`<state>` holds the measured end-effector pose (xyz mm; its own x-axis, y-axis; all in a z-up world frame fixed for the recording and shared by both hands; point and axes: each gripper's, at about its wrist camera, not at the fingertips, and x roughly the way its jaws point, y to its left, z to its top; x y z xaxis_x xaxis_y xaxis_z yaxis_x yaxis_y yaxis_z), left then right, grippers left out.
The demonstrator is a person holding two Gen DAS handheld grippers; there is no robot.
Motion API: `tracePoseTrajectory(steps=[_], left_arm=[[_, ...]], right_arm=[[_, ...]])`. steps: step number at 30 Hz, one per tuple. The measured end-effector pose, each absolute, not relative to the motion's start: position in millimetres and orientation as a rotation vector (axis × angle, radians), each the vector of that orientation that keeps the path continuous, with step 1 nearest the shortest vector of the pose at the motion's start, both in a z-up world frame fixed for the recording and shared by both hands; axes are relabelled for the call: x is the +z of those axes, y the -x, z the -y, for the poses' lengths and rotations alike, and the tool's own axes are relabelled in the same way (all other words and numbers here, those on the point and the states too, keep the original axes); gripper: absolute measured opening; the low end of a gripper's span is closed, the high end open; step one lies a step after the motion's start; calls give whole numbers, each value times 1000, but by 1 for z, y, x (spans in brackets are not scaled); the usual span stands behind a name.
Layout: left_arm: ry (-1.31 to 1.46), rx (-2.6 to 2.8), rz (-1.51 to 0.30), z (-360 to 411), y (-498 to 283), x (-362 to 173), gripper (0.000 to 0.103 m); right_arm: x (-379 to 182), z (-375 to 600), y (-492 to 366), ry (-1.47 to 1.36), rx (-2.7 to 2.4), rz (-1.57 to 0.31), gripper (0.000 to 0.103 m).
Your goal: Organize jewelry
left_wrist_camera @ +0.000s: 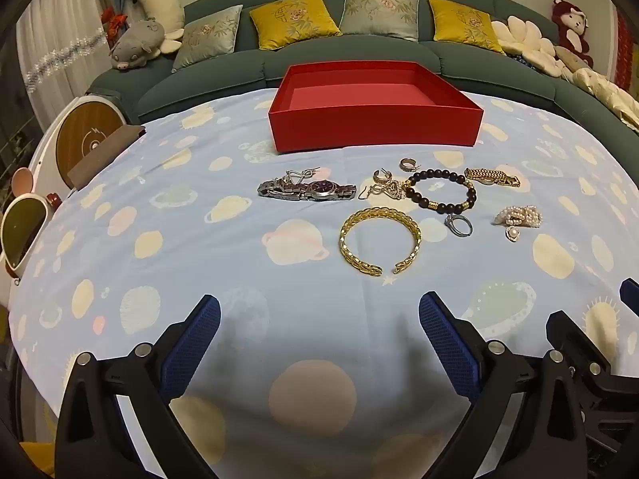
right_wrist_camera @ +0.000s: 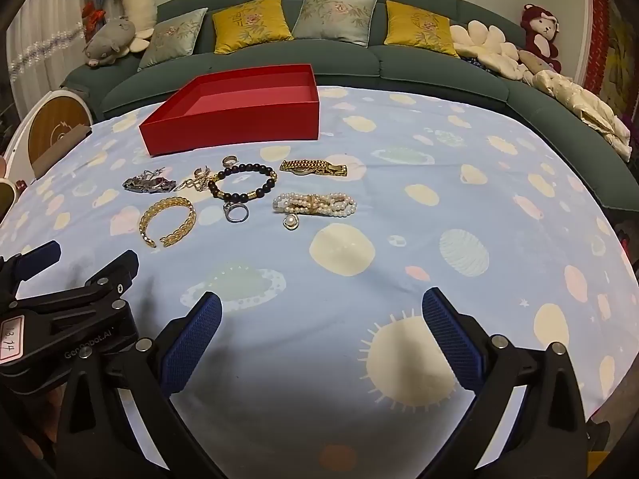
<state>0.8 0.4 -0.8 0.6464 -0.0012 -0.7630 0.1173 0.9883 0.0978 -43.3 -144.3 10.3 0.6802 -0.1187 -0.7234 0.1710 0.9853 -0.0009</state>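
Observation:
An empty red box (left_wrist_camera: 375,125) (right_wrist_camera: 235,119) stands at the far side of the table. In front of it lies jewelry: a silver watch (left_wrist_camera: 307,189) (right_wrist_camera: 148,183), small earrings (left_wrist_camera: 385,187) (right_wrist_camera: 195,179), a dark bead bracelet (left_wrist_camera: 441,195) (right_wrist_camera: 243,181), a gold watch (left_wrist_camera: 491,177) (right_wrist_camera: 313,167), a gold cuff bangle (left_wrist_camera: 379,239) (right_wrist_camera: 167,219), a silver ring (left_wrist_camera: 459,224) (right_wrist_camera: 235,212), and a pearl bracelet (left_wrist_camera: 519,217) (right_wrist_camera: 315,203). My left gripper (left_wrist_camera: 319,343) is open and empty, near the bangle. My right gripper (right_wrist_camera: 321,339) is open and empty, nearer than the pearls.
The table has a light blue planet-print cloth (left_wrist_camera: 199,239) (right_wrist_camera: 439,239). A green sofa (left_wrist_camera: 359,56) with cushions and plush toys runs behind it. A white round device (left_wrist_camera: 86,139) sits at the left edge. The left gripper's body (right_wrist_camera: 68,303) shows at the left of the right wrist view.

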Motion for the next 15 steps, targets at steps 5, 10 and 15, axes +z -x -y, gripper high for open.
tracePoseTrajectory(steps=[5, 10, 15], left_arm=[[-155, -56, -838, 0, 2, 0, 98], [-140, -72, -852, -1, -2, -1, 97], [-128, -70, -837, -2, -1, -1, 96]], right_arm=[[9, 144, 42, -71, -160, -810, 98], [8, 141, 42, -70, -159, -813, 98], [6, 144, 38, -83, -151, -817, 98]])
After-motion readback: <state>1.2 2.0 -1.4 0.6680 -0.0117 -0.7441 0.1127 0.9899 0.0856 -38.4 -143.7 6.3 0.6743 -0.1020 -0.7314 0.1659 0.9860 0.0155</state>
